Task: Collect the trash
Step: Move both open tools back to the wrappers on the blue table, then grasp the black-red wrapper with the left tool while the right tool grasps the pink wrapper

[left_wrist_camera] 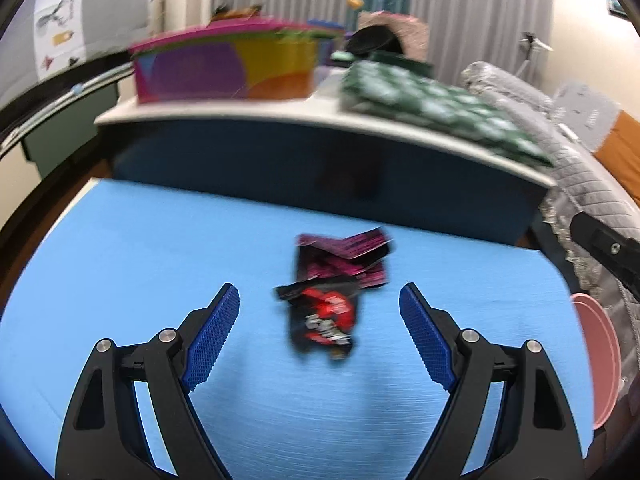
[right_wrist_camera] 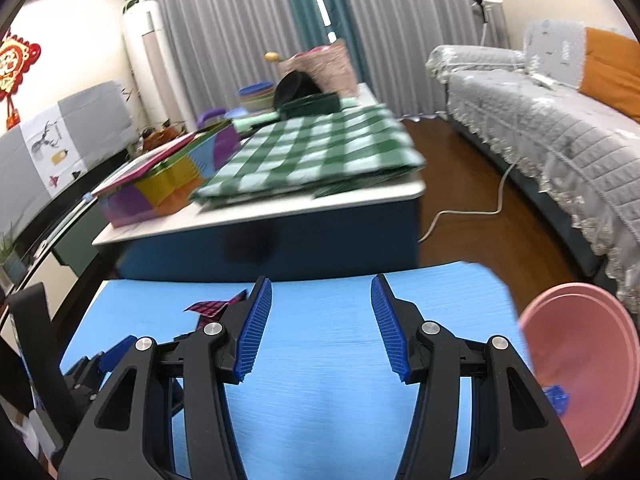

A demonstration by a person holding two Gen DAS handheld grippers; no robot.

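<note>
Two crumpled wrappers lie on the blue mat [left_wrist_camera: 120, 264]. The black and red wrapper [left_wrist_camera: 326, 320] is nearer, and the black and magenta wrapper [left_wrist_camera: 344, 254] touches its far side. My left gripper [left_wrist_camera: 319, 292] hangs open just above them, with the red wrapper in line between its blue pads [left_wrist_camera: 212, 340] and nothing gripped. Over bare mat further right, my right gripper [right_wrist_camera: 320, 282] is open with nothing between its fingers. The magenta wrapper [right_wrist_camera: 212, 306] shows to its left, partly hidden behind its left finger. A pink basin [right_wrist_camera: 580, 360] at the mat's right edge holds a small blue scrap [right_wrist_camera: 558, 398].
Behind the mat stands a low table [right_wrist_camera: 280, 212] with a blue side, bearing a green checked cloth [right_wrist_camera: 316, 152] and a colourful box [right_wrist_camera: 160, 184]. A grey covered sofa [right_wrist_camera: 560, 136] runs along the right. A white cable [right_wrist_camera: 472, 210] lies on the wooden floor.
</note>
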